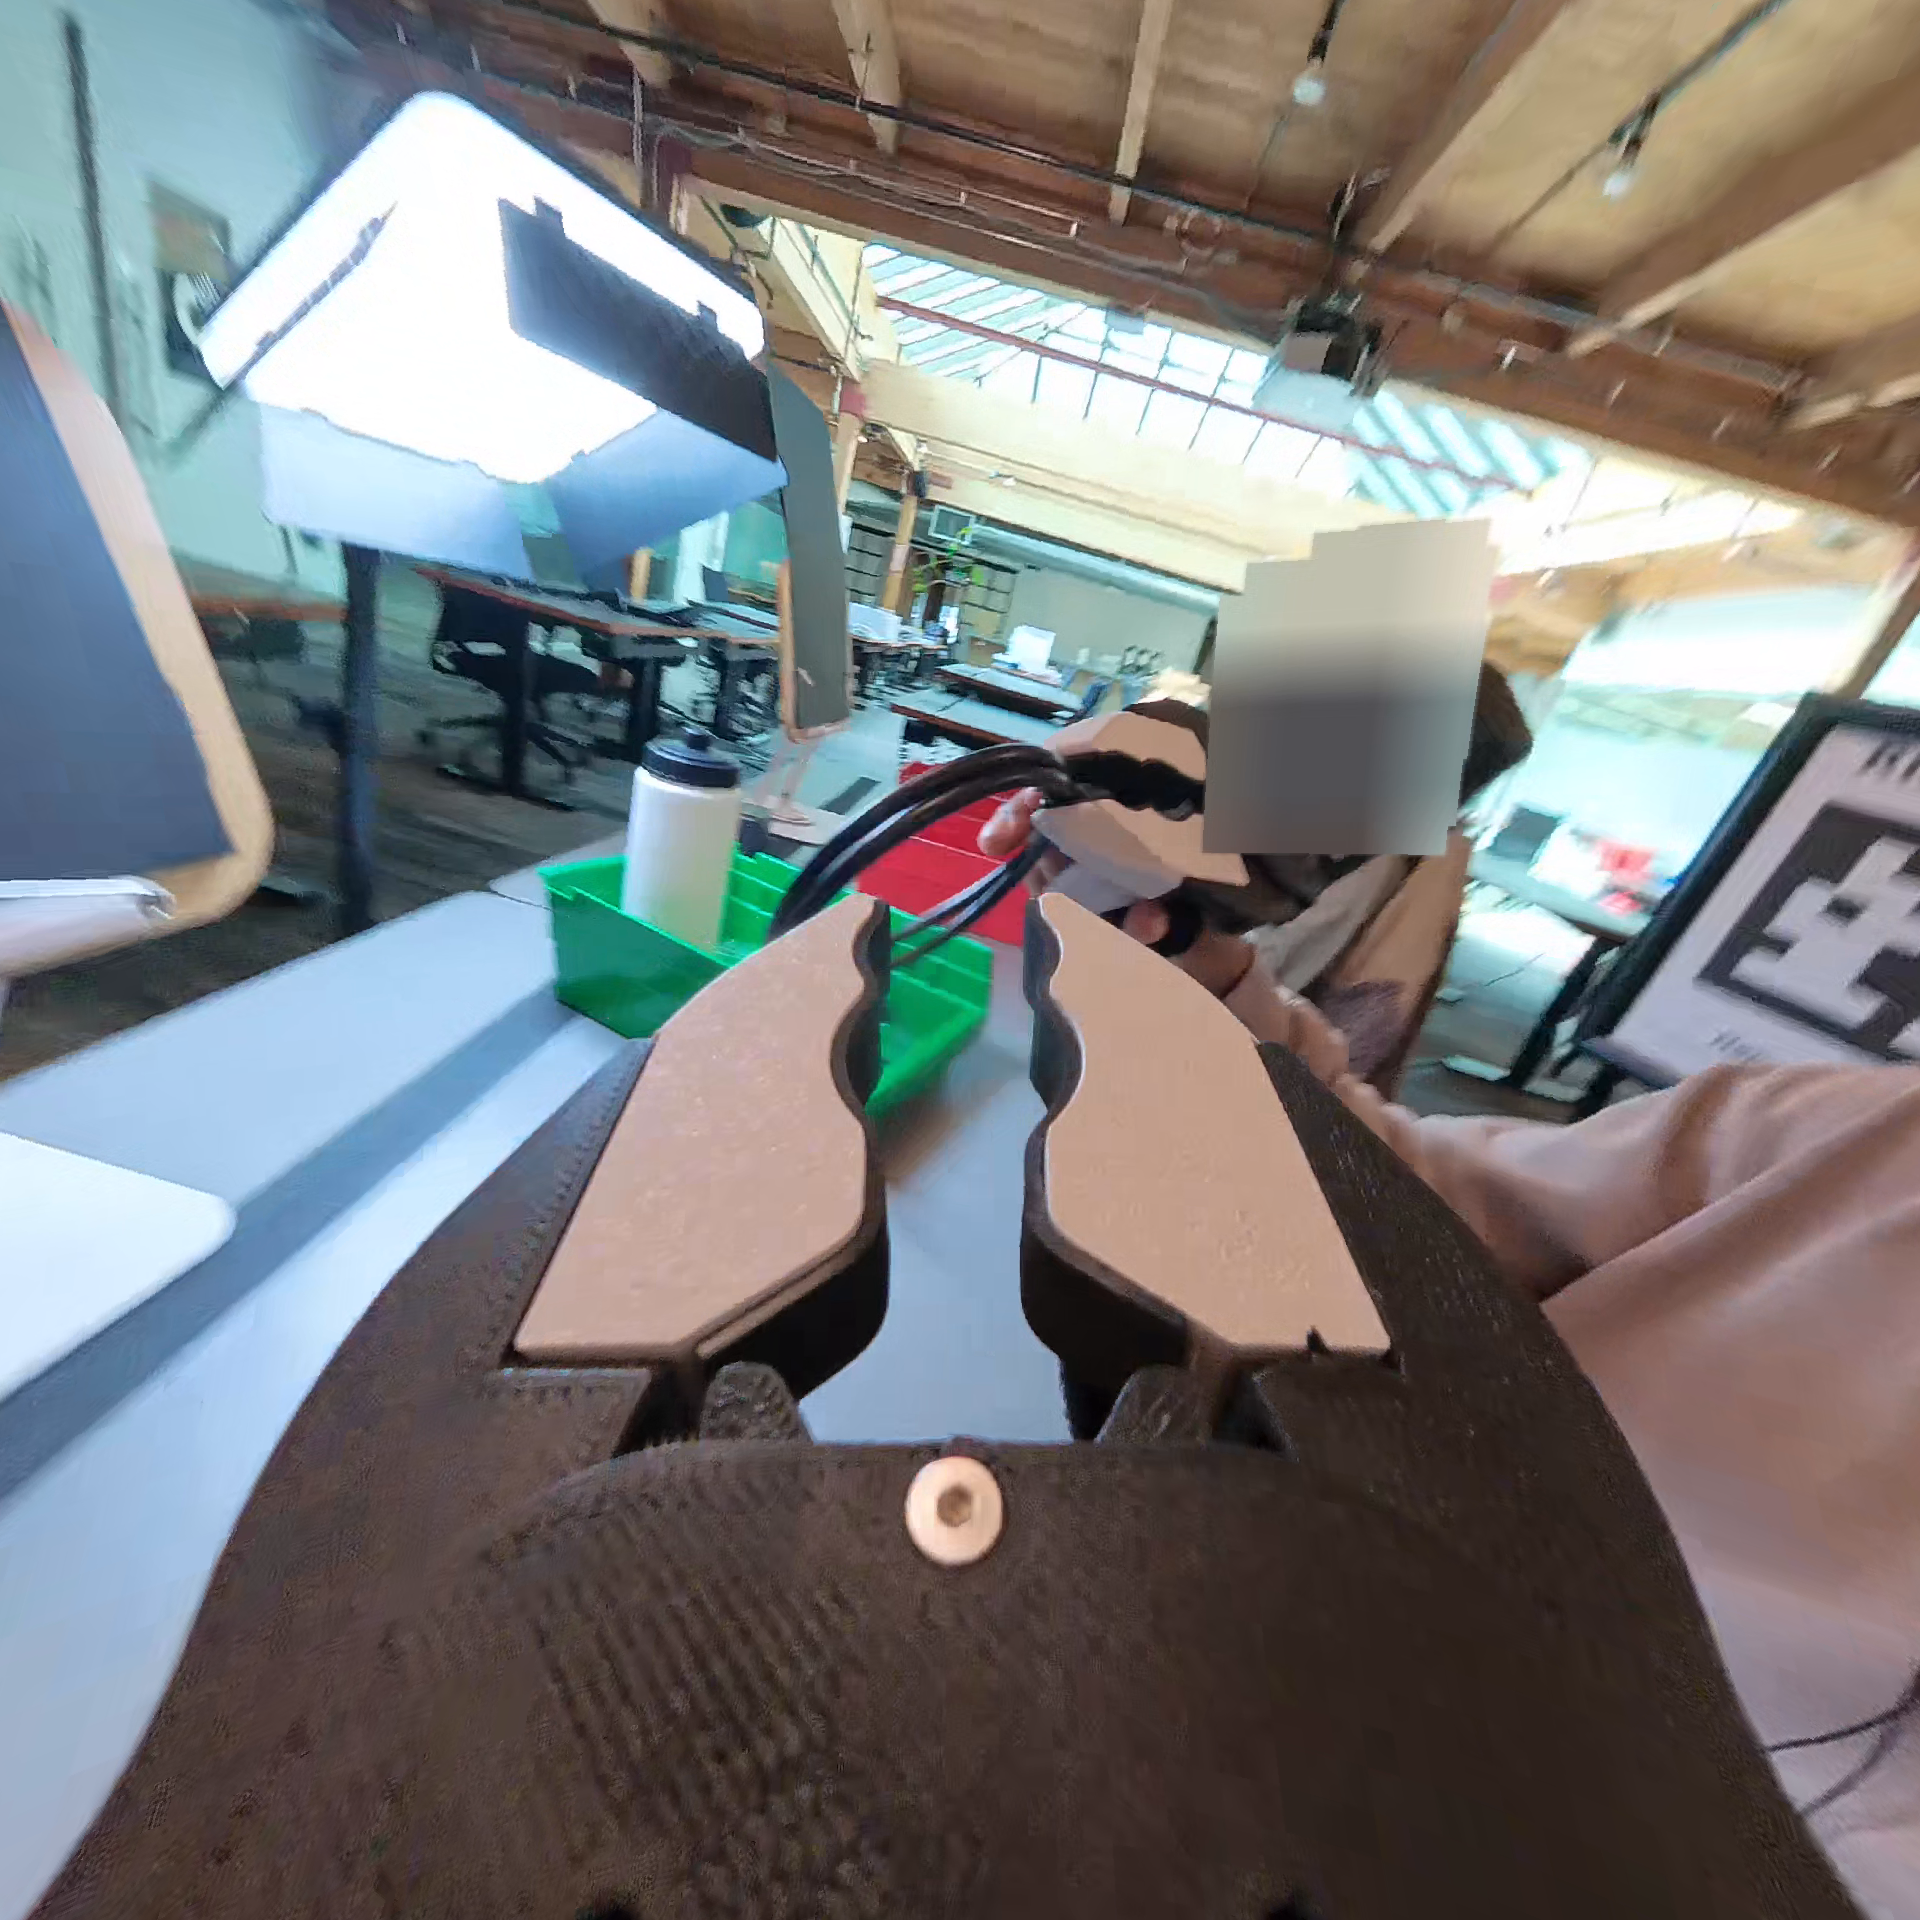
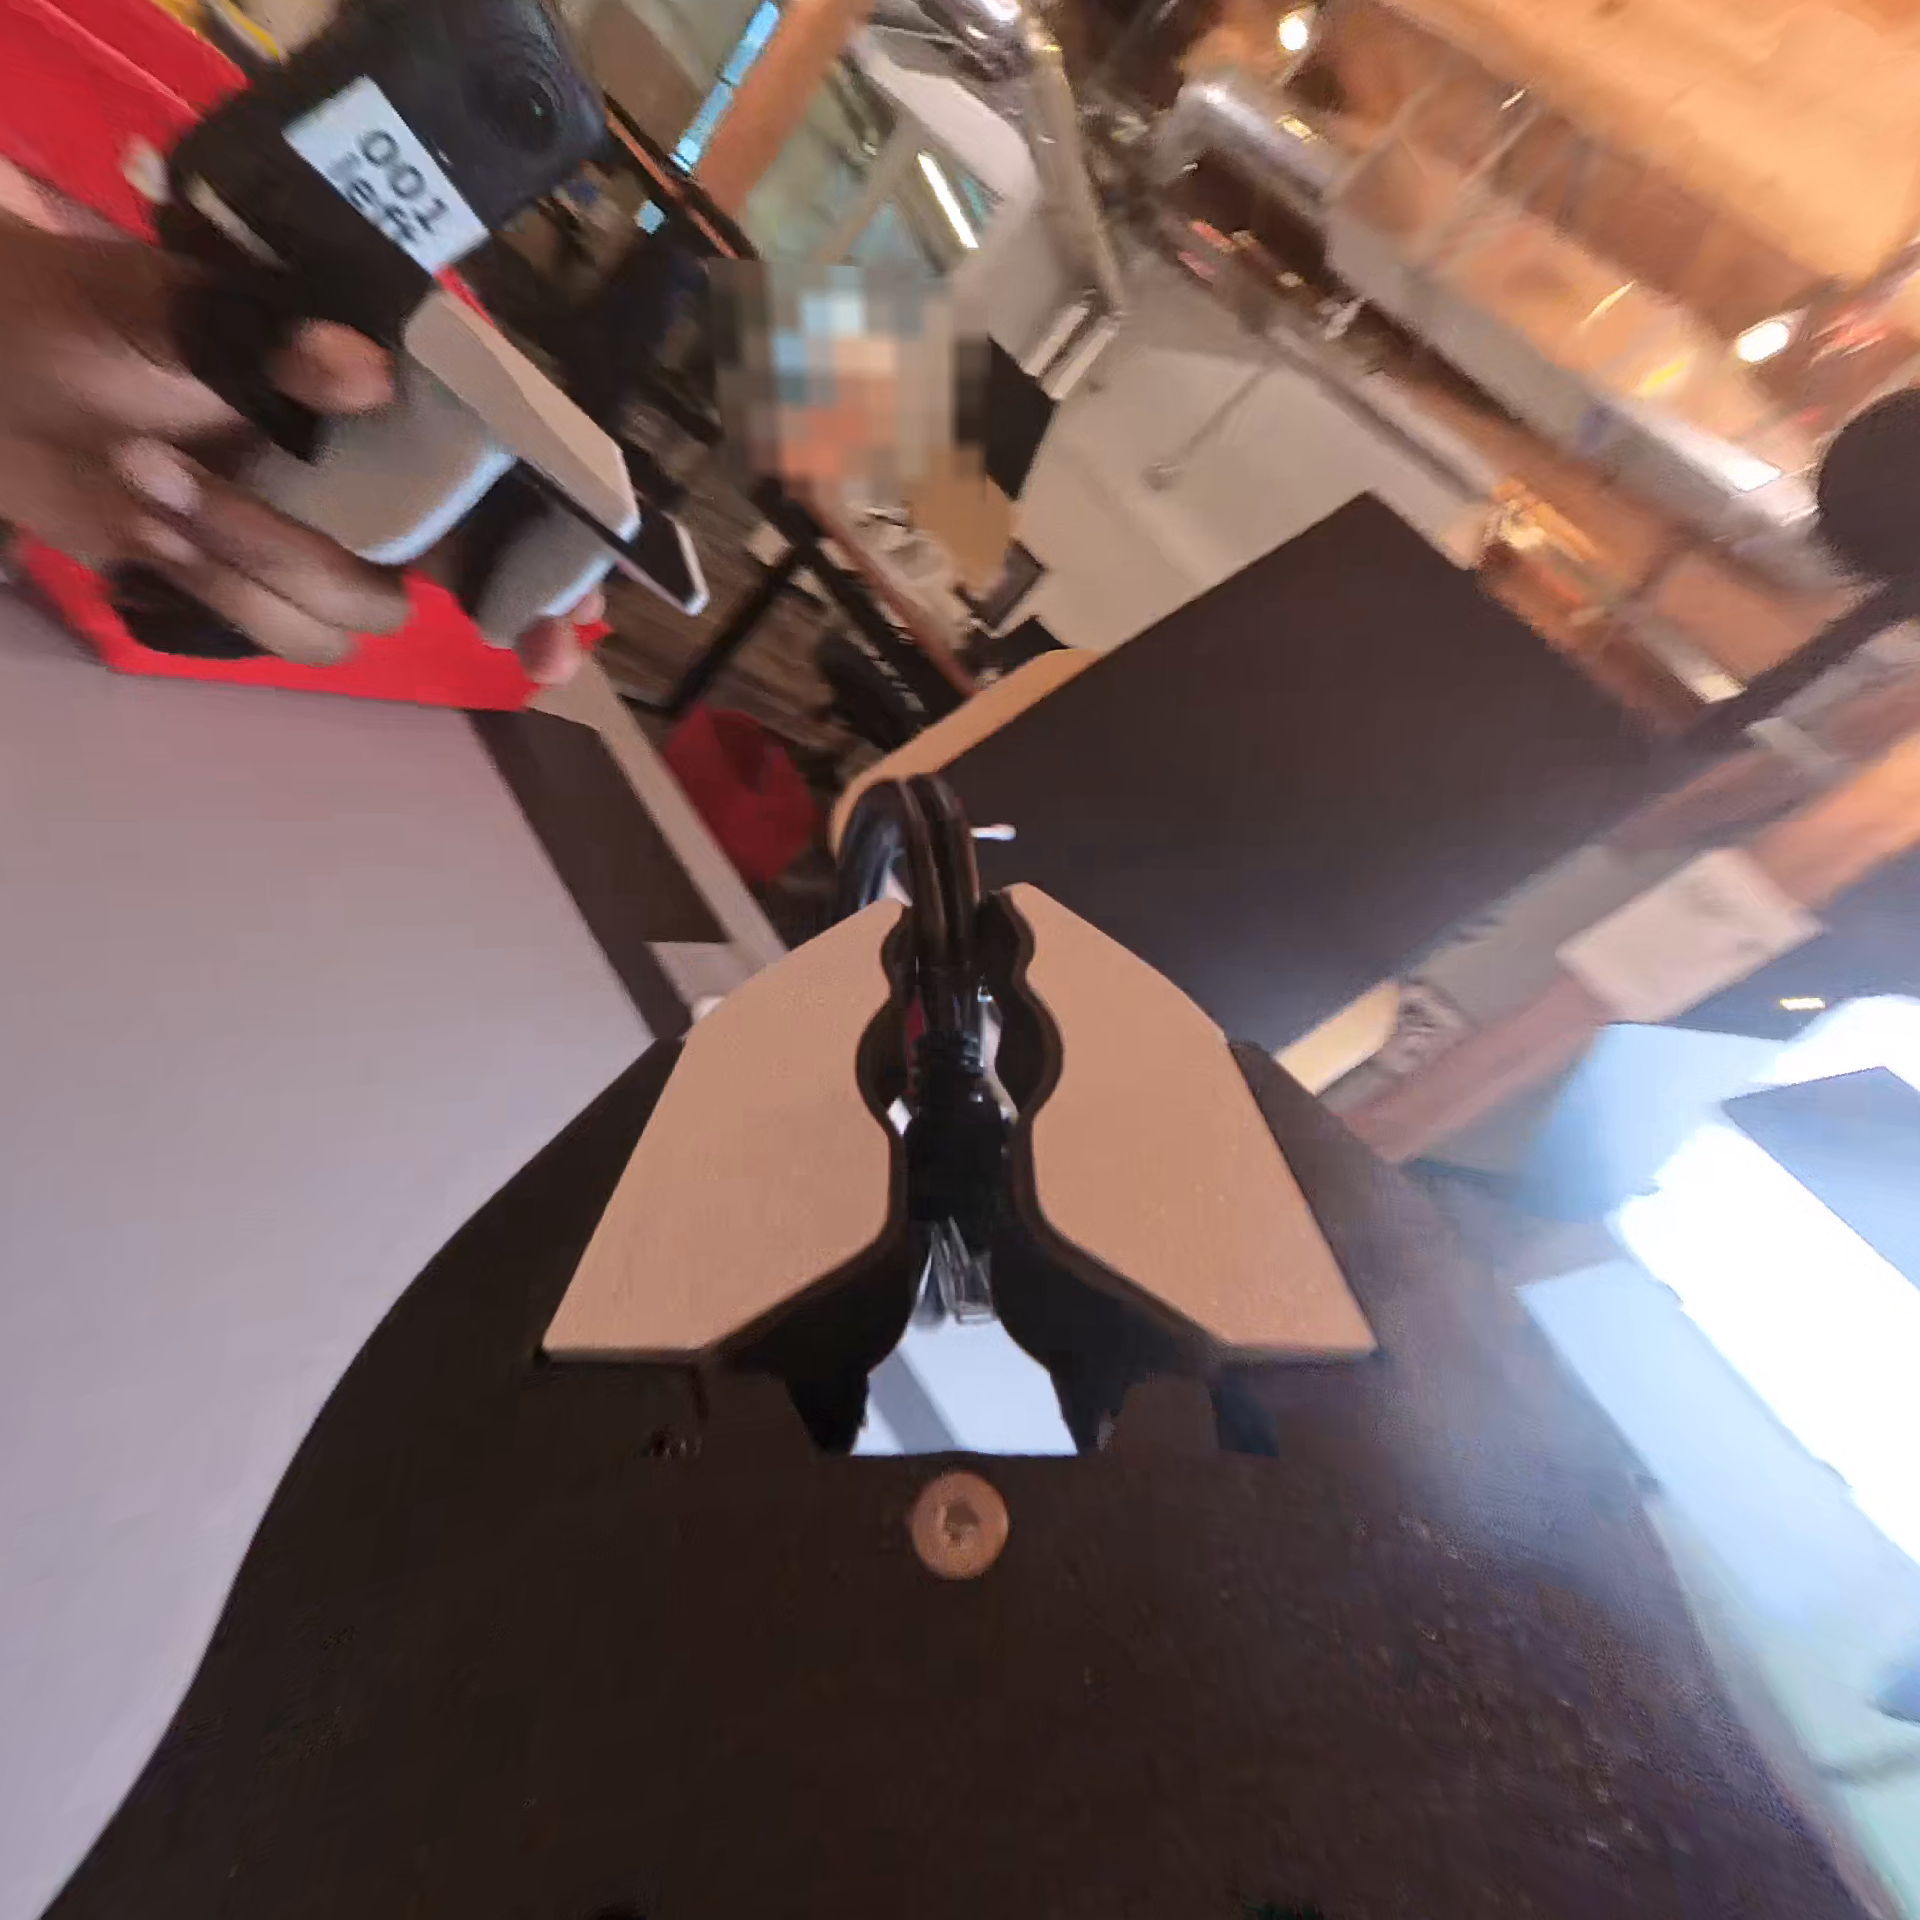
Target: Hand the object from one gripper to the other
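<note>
**Currently: coiled cable held in the right gripper, left gripper empty**

The black cable bundle [image 2: 940, 997] sits between the fingers of the right gripper [image 2: 951, 904], which are clenched on it. Its loops project past the fingertips, and a clear-tipped connector end lies back in the throat of the gripper, between the two tan finger plates.

In the left wrist view the same cable [image 1: 914, 821] hangs as a dark loop from the right gripper [image 1: 1117, 800], which a person's hand [image 1: 1153, 914] carries above the table. The loop hangs just beyond the tips of the left gripper [image 1: 956, 914]; whether it touches the left-hand finger cannot be told. The left gripper's fingers are parted and grasp nothing (a clear gap runs their full length).

Beyond the grippers, a green bin [image 1: 623, 945] rests on the grey table [image 1: 312, 1091] and holds a white bottle with a black cap [image 1: 681, 831], standing upright. A red bin [image 1: 935, 862] stands behind the green one. A lit panel lamp [image 1: 468, 301] stands at upper left.
</note>
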Tool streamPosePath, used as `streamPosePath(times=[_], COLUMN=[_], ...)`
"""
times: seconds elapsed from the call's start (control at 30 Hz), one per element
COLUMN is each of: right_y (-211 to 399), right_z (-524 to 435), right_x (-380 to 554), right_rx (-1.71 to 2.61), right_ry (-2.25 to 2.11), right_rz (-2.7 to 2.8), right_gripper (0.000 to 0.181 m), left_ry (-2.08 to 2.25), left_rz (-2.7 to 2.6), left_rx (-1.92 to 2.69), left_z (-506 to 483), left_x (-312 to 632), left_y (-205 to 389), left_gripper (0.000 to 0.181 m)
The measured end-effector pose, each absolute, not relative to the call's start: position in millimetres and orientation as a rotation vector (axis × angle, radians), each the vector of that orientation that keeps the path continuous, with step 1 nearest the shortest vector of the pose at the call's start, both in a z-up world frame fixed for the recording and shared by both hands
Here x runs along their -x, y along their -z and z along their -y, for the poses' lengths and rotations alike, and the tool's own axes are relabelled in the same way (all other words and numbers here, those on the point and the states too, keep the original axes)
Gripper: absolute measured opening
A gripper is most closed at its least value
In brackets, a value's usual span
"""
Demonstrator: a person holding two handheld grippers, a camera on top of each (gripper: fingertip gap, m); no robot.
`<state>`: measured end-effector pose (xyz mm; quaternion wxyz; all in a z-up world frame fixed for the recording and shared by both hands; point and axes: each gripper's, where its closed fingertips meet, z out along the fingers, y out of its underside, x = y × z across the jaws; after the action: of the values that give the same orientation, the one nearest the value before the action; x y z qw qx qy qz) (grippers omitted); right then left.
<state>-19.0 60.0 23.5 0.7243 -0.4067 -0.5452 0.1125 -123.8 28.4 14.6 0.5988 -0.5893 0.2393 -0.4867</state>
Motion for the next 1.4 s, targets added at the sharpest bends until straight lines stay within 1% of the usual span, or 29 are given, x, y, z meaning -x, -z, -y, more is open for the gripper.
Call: streamPosePath(times=[0.07,0.2,0.27,0.33,0.37,0.43,0.47,0.53,0.57,0.6,0.63,0.67,0.7,0.83,0.97,1.03,1.07,1.2,1.27,1.33,1.37,1.4], right_y=[-26,-21,-10,8,17,29,34,43,44,43,41,34,25,13,17,24,25,10,13,22,28,33], right_z=[-67,-59,-50,-39,-33,-25,-24,-26,-22,-16,-11,-10,-12,-27,-57,-71,-76,-68,-69,-64,-64,-69], right_x=[18,32,45,62,70,84,87,90,90,89,88,85,80,55,33,28,27,30,38,50,56,60], right_rx=[0.839,0.668,0.546,0.449,0.417,0.380,0.378,0.434,0.452,0.467,0.509,0.575,0.639,0.864,0.981,1.147,1.216,1.367,1.397,1.444,1.487,1.518], right_ry=[-0.091,0.081,0.183,0.246,0.254,0.255,0.253,0.196,0.111,0.014,-0.082,-0.176,-0.269,-0.631,-0.681,-0.777,-0.883,-1.628,-1.732,-1.728,-1.704,-1.655], right_rz=[1.151,1.143,1.178,1.238,1.263,1.290,1.306,1.357,1.374,1.393,1.419,1.416,1.384,1.374,1.343,1.316,1.270,1.038,0.964,0.980,0.974,0.952], right_gripper=[0.012,0.012,0.012,0.012,0.013,0.013,0.014,0.016,0.021,0.023,0.026,0.033,0.034,0.034,0.034,0.034,0.034,0.040,0.042,0.049,0.047,0.033], left_ry=[1.281,1.646,1.744,1.733,1.690,1.609,1.581,1.463,1.394,1.327,1.251,1.167,1.071,0.602,0.253,0.077,-0.001,-0.321,-0.458,-0.549,-0.593,-0.631], left_rz=[-0.473,-0.312,-0.210,-0.131,-0.106,-0.132,-0.175,-0.278,-0.313,-0.365,-0.436,-0.512,-0.592,-0.922,-1.164,-1.200,-1.207,-1.201,-1.226,-1.265,-1.283,-1.299], left_rx=[1.410,1.371,1.326,1.317,1.319,1.338,1.359,1.413,1.422,1.419,1.421,1.438,1.462,1.521,1.534,1.515,1.501,1.426,1.400,1.386,1.377,1.362], left_z=[-33,-37,-42,-50,-55,-59,-59,-60,-61,-60,-58,-56,-54,-46,-37,-42,-45,-60,-66,-70,-72,-74], left_x=[110,77,72,76,81,90,91,94,98,102,104,106,108,110,105,104,103,99,96,91,89,87], left_y=[-7,-2,-3,0,2,9,12,18,19,18,19,21,26,47,65,68,68,68,75,85,90,94], left_gripper=[0.025,0.039,0.046,0.052,0.048,0.026,0.023,0.021,0.018,0.009,0.008,0.007,0.006,0.006,0.006,0.006,0.006,0.006,0.006,0.006,0.006,0.006])
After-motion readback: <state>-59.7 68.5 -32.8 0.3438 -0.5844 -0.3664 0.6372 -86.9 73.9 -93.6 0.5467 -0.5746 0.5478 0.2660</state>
